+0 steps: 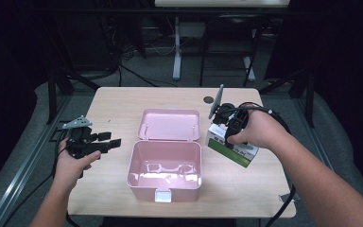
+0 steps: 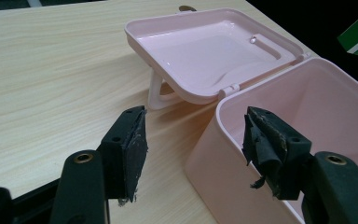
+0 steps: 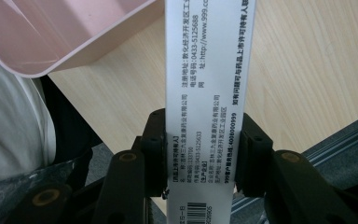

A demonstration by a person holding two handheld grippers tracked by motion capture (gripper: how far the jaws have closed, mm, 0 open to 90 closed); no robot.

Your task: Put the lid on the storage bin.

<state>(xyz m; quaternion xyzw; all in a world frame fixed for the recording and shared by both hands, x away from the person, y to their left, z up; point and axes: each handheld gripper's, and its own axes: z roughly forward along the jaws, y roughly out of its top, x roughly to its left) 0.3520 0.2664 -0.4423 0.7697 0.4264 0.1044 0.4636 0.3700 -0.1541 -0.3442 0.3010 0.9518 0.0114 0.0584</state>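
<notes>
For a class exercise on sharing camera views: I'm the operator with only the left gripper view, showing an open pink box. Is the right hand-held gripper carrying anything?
Observer: Yes. The right hand-held gripper is shut on a green and white carton.
Operator: How do its jaws sit on it?
Observer: In the right gripper view they press on the two sides of the carton's printed white face.
Operator: Where is it relative to the pink box?
Observer: In the high view the carton is to the right of the pink box, tilted, not inside it.
Operator: And what's inside the box?
Observer: Nothing loose; just its moulded pink floor.
</notes>
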